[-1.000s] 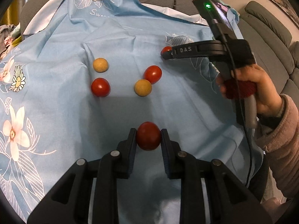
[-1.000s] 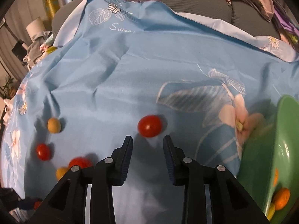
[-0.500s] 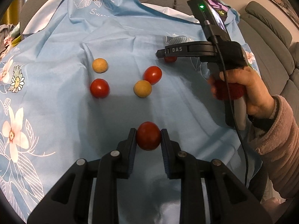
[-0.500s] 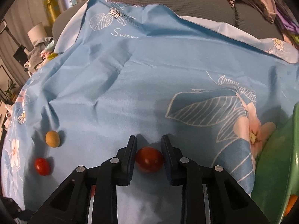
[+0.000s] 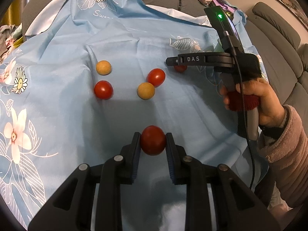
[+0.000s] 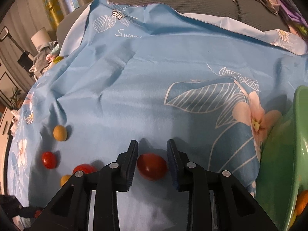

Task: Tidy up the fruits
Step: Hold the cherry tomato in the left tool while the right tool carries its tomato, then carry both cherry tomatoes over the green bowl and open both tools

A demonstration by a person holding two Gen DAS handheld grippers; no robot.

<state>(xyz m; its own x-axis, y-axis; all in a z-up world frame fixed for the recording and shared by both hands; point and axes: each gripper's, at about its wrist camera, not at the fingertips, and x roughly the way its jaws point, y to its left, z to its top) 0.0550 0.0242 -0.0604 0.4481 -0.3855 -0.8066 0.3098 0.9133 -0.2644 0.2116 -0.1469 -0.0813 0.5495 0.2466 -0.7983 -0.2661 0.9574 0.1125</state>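
My left gripper (image 5: 153, 143) is shut on a red tomato (image 5: 153, 142) just above the blue cloth. On the cloth ahead lie two red tomatoes (image 5: 103, 89) (image 5: 156, 77) and two yellow fruits (image 5: 103, 67) (image 5: 145, 90). My right gripper (image 6: 152, 154) is open, its fingers on either side of another red tomato (image 6: 151, 166) that rests on the cloth. That gripper also shows in the left wrist view (image 5: 173, 61), with the tomato (image 5: 180, 68) partly hidden behind it.
A green bowl (image 6: 279, 154) with orange and yellow fruit inside stands at the right edge of the right wrist view. The blue floral cloth (image 5: 57, 115) covers a grey sofa (image 5: 273, 23). Clothes lie along the sofa back.
My right gripper moved forward until its open fingers came around the red tomato on the cloth. My left gripper held still with its tomato.
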